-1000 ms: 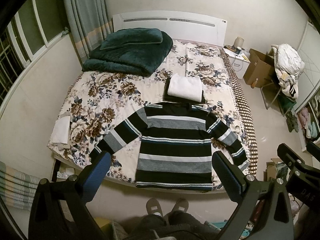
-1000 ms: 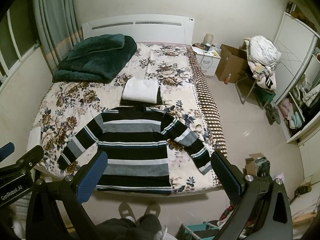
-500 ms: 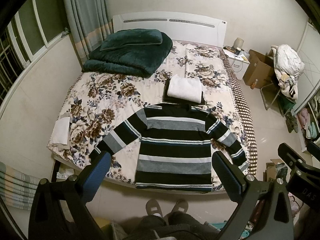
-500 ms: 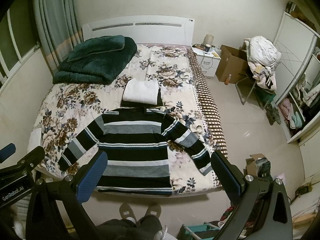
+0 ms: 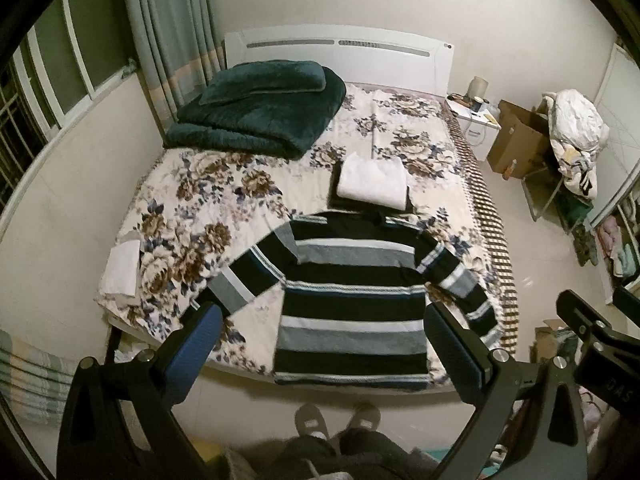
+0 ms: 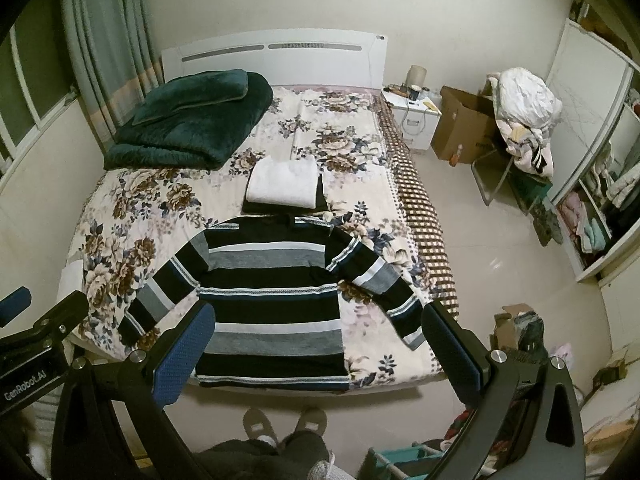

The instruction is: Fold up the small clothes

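Both of our grippers hang above the foot of the bed, each with its fingers spread wide apart and nothing between them. Our left gripper [image 5: 320,344] shows a blue dimpled pad on one finger [image 5: 192,348] and a black textured pad on the other; our right gripper [image 6: 316,344] is built the same way, matte black arms with round silver screws. At 9 o'clock in the right wrist view the body of the other gripper carries the white lettering "GenRobot.AI"; at 3 o'clock in the left wrist view we read "DAS" on dark plastic.

Our striped sweater [image 5: 352,304] lies flat on the bed [image 5: 192,208], hem at the near edge, collar pointing toward 12 o'clock, both sleeves angled out and down. It is a knit with broad black, grey and white bands and thin teal lines. Just beyond its collar sits a folded white garment [image 5: 372,180] on top of a folded dark one, a neat rectangular stack. The bedspread is a cream floral print with brown and blue blooms, edged in brown check along the side at 3 o'clock. A plush dark green blanket [image 5: 256,116] is folded thickly toward 11 o'clock, near the white headboard. A brown cardboard box [image 6: 464,124] stands open on the floor toward 2 o'clock. Our slippered feet [image 6: 280,424] show at 6 o'clock.
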A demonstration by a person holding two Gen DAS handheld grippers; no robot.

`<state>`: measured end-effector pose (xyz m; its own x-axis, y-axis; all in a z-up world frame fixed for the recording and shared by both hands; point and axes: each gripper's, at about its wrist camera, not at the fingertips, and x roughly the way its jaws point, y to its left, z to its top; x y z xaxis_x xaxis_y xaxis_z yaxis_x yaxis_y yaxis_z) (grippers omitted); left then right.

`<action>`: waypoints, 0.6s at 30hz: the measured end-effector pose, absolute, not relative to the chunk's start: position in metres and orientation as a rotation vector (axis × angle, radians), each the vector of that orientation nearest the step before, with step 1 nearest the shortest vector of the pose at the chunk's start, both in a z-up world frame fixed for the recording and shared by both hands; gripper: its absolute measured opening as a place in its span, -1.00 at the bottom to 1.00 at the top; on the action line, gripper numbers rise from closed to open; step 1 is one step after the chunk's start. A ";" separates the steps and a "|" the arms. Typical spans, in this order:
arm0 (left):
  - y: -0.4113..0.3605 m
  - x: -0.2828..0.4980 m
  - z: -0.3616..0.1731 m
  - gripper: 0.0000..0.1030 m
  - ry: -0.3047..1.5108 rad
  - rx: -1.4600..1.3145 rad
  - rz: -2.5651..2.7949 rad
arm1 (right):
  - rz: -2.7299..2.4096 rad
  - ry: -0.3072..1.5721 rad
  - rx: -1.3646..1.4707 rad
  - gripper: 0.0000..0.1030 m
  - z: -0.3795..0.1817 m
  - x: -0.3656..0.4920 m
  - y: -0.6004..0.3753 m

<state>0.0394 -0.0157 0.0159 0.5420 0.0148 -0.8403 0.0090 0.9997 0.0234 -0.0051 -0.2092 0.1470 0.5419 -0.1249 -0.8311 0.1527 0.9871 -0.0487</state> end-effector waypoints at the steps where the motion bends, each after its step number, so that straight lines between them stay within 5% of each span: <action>1: -0.017 0.052 0.013 1.00 0.987 0.039 0.010 | -0.164 0.985 0.043 1.00 0.148 -0.001 -0.210; 8: -0.005 0.112 -0.051 1.00 0.928 0.081 0.049 | -0.250 1.038 0.183 1.00 0.081 0.041 -0.245; 18: -0.052 0.210 -0.229 1.00 1.064 0.162 0.115 | -0.575 1.196 0.477 1.00 -0.167 0.086 -0.429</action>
<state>0.2096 -0.0519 -0.2288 0.4809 0.1719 -0.8598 -0.0159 0.9821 0.1875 0.0861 -0.4286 -0.1666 0.2558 -0.1616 -0.9531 0.6437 0.7641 0.0432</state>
